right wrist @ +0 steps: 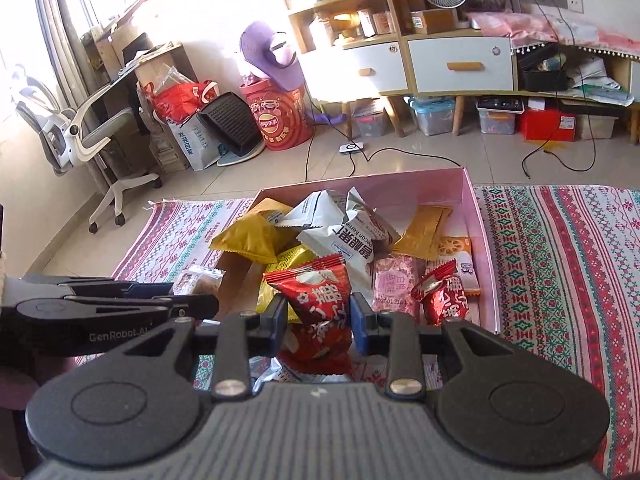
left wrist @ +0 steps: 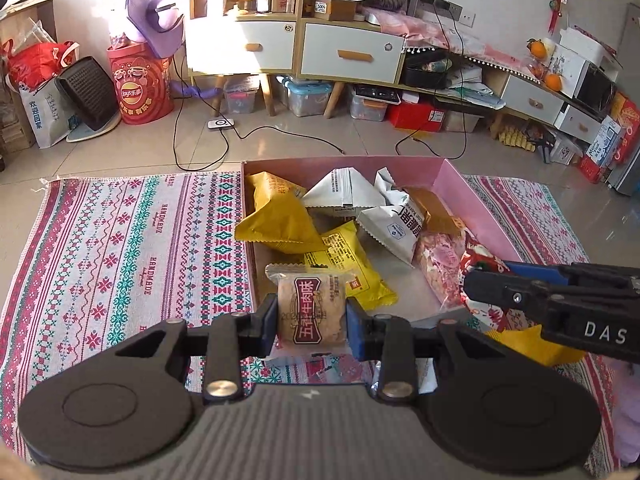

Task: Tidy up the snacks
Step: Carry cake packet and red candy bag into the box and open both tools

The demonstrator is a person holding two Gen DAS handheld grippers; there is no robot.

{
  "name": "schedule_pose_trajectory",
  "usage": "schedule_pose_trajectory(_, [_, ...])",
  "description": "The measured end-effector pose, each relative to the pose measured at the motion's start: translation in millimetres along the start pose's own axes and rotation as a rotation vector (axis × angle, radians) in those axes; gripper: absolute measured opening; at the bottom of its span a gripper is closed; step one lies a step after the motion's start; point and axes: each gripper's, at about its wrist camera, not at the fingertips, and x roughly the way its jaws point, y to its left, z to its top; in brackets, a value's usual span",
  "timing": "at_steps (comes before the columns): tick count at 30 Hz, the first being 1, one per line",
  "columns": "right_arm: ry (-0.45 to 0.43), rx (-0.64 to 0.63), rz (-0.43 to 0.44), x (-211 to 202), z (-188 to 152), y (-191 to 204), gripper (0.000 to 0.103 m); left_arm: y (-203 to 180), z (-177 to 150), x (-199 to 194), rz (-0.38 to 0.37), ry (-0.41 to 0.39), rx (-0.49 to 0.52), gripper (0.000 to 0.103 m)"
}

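A pink cardboard box (left wrist: pixel 472 196) on a patterned cloth holds several snack packets, yellow (left wrist: pixel 276 220), white (left wrist: pixel 388 228) and pink (left wrist: pixel 438 268). My left gripper (left wrist: pixel 312 318) is shut on a clear packet with a brown cake and red label (left wrist: pixel 312 308), held above the box's near left corner. My right gripper (right wrist: pixel 319 318) is shut on a red snack packet (right wrist: pixel 316 304), held above the near edge of the box (right wrist: pixel 476 216). The right gripper shows in the left wrist view (left wrist: pixel 552 300), and the left one in the right wrist view (right wrist: pixel 120 304).
The patterned cloth (left wrist: pixel 120 248) covers the tiled floor on both sides of the box. Behind stand a wooden cabinet with drawers (left wrist: pixel 296 40), a red Lay's tub (left wrist: pixel 140 88), storage bins, loose cables (left wrist: pixel 200 140) and an office chair (right wrist: pixel 80 132).
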Motion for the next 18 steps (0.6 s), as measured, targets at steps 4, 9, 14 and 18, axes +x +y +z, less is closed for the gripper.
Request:
schedule_pose_trajectory(4, [0.008, 0.031, -0.015, 9, 2, -5, 0.030, 2, 2, 10, 0.007, 0.001, -0.017, 0.041])
schedule_pose_trajectory(9, [0.016, 0.083, -0.014, 19, 6, -10, 0.030, 5, 1, 21, 0.017, 0.014, -0.042, 0.041])
schedule_pose_trajectory(14, [0.012, 0.112, -0.007, 22, 8, -13, 0.030, 8, 1, 26, 0.021, 0.000, -0.060, 0.041])
schedule_pose_trajectory(18, [0.018, 0.117, -0.024, 25, 8, -13, 0.030, 7, 3, 29, 0.024, -0.001, -0.069, 0.041])
